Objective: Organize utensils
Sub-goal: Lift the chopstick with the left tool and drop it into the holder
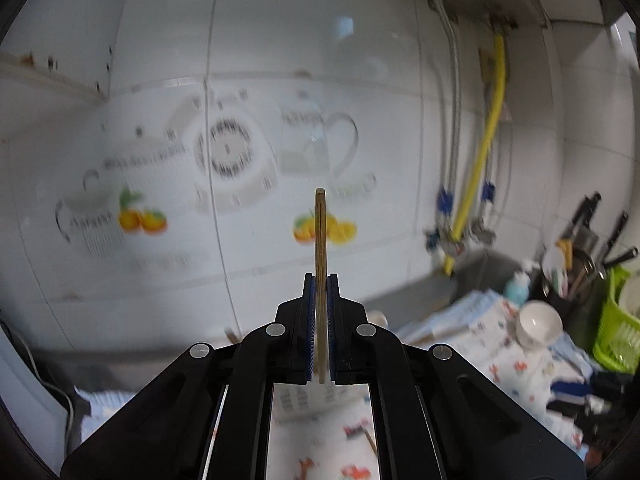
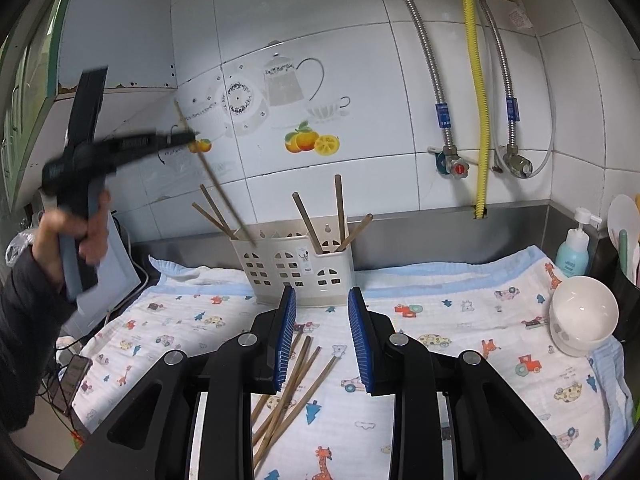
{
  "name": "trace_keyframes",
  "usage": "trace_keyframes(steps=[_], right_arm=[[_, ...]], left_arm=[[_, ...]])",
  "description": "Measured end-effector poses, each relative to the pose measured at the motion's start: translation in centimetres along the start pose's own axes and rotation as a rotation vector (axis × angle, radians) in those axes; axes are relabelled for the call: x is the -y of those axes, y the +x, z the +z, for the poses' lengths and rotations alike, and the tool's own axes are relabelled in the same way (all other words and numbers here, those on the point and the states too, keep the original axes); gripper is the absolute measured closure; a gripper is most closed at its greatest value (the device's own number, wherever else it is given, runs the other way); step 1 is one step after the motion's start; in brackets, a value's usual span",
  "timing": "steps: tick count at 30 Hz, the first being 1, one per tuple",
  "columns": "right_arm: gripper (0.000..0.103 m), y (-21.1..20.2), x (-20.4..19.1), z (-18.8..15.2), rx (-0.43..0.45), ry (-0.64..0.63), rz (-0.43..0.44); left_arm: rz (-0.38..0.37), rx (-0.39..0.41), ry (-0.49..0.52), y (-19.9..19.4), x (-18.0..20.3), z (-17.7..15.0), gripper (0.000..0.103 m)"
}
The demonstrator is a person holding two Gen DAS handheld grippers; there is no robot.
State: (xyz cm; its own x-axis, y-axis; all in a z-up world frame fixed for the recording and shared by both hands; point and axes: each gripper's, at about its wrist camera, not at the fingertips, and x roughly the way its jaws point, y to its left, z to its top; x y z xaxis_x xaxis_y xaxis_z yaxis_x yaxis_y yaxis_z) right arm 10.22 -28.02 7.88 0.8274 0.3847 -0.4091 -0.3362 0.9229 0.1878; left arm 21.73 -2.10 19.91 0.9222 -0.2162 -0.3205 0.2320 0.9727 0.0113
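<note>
The left tongs [image 1: 320,292] are clamped tight on a single wooden chopstick [image 1: 320,248], which stands up between the blue pads and pokes out past their tips toward the tiled wall [image 1: 280,40]. Seen from the other side, those same tongs [image 2: 188,138] are held high by a hand [image 2: 76,232] over the left end of the desk, with the chopstick [image 2: 216,184] slanting down so that its lower end hangs just above the left compartment of the white holder [image 2: 296,272]; whether it touches the rim I cannot tell.

The holder sits at the back edge of the desk, on a cloth [image 2: 460,340] printed with little cars and giraffes. It already has several chopsticks leaning in it: two in the left section [image 2: 212,212] and three in the right [image 2: 340,208].

The right tongs [image 2: 322,340] hang low over the front middle of the desk, jaws apart and gripping nothing. Right under them a loose bundle of chopsticks [image 2: 296,380] lies fanned out on the cloth.

Near the right edge a white bowl [image 2: 580,312] rests tipped on its side, and behind it a blue soap bottle [image 2: 574,252] stands against the back corner. A yellow hose [image 2: 478,80] runs down the wall.
</note>
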Motion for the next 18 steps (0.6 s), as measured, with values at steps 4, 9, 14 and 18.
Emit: trace_keyframes(steps=[4,9,14,18], right_arm=[[0.076,0.7,0.2,-0.4,-0.019,0.002,-0.005],[0.076,2.0,0.4,-1.6,-0.066,0.023,0.005],[0.076,3.3,0.5,-3.2,-0.12,0.058,0.025],[0.076,4.2,0.3,-5.2,-0.175,0.072,0.027]], left_arm=[[0.041,0.018,0.006,1.3,-0.3,1.1,0.099],[0.061,-0.061,0.006,4.6,-0.9,-0.4,0.099],[0.063,-0.126,-0.013,6.2,-1.8,-2.3,0.098],[0.045,-0.13,-0.027,5.5,-2.1,-2.8,0.093]])
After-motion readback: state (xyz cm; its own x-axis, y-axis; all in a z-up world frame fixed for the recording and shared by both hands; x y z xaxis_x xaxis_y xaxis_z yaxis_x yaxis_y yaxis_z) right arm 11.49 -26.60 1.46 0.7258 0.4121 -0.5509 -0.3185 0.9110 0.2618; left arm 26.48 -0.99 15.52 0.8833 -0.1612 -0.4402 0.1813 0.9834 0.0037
